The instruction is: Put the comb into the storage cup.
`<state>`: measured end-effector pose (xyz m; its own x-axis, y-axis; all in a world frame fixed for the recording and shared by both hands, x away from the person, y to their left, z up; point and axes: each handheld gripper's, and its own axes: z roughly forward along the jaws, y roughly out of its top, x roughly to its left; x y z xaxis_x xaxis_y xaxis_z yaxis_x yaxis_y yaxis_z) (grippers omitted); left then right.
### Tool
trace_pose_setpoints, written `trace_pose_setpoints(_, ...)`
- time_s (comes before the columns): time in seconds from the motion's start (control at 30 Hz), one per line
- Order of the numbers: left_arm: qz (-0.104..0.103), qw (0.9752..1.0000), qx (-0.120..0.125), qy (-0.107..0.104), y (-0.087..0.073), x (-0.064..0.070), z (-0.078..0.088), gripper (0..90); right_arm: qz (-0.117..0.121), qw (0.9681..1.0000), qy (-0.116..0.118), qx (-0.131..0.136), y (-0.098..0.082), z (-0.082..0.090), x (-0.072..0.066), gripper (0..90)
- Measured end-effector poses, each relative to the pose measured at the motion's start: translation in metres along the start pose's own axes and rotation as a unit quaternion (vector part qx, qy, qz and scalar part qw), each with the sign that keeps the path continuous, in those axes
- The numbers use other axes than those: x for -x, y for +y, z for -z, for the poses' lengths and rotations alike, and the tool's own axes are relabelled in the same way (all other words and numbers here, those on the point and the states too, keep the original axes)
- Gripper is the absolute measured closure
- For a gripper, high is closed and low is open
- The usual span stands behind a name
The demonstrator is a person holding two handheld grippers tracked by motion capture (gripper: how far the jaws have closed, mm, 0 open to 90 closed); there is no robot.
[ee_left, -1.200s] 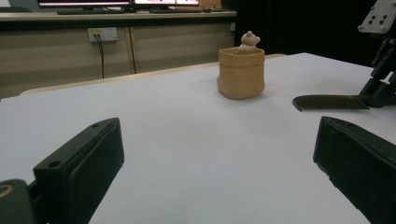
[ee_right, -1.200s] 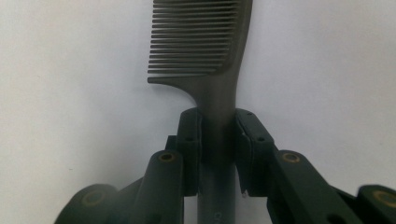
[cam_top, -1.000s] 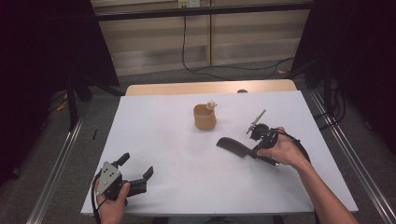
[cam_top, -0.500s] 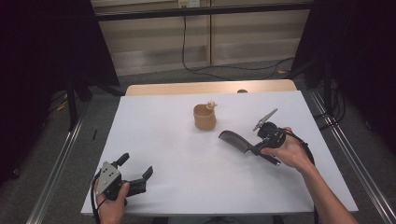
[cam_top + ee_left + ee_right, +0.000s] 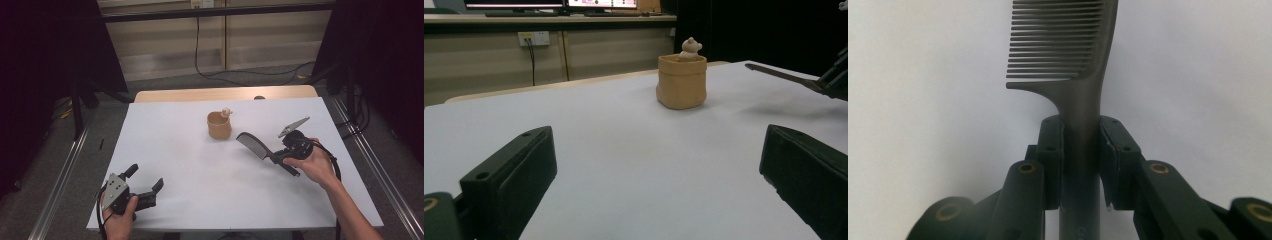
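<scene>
A dark comb (image 5: 251, 145) is lifted above the white table (image 5: 200, 170), its handle clamped in my right gripper (image 5: 275, 157), which is shut on it. In the right gripper view the comb (image 5: 1075, 65) points away from me with its teeth to the left, and both pads (image 5: 1053, 150) press its handle. A small tan pouch (image 5: 219, 125) with a little bear figure (image 5: 226, 112) in it stands just left of the comb. My left gripper (image 5: 145, 182) rests open near the table's front left corner. Its view faces the pouch (image 5: 682, 80).
The white table sheet covers a wooden top whose far edge (image 5: 225, 93) shows. Metal rails (image 5: 60, 170) run along both sides of the table. A cable (image 5: 200, 50) hangs down the back wall. The right gripper's grey plate (image 5: 294, 126) sticks up.
My right gripper has lifted the comb off the table and carried it slightly right and up. The left gripper has stayed still.
</scene>
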<state>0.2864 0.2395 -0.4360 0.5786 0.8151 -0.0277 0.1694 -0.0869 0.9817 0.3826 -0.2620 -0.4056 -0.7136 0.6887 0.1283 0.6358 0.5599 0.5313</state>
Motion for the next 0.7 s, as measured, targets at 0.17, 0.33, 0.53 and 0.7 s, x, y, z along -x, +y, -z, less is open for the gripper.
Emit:
trace_pose_setpoints(0.17, -0.002, 1.0, -0.004, -0.001, 0.0, 0.0, -0.001, 2.0, -0.016, 0.9996, 0.005, 0.023, -0.004, 0.002, 0.003, 73.4)
trace_pose_setpoints(0.33, -0.001, 1.0, -0.005, -0.004, 0.0, 0.0, -0.001, 1.9, -0.038, 0.998, -0.003, 0.05, -0.011, 0.005, 0.007, 73.4)
trace_pose_setpoints(0.53, -0.002, 1.0, -0.004, -0.003, 0.0, -0.001, -0.001, 2.0, -0.051, 0.9933, -0.022, 0.101, -0.013, 0.012, 0.009, 73.4)
trace_pose_setpoints(0.7, -0.001, 1.0, -0.002, -0.004, 0.0, 0.0, -0.001, 2.0, -0.054, 0.9898, -0.02, 0.13, -0.015, 0.016, 0.009, 73.4)
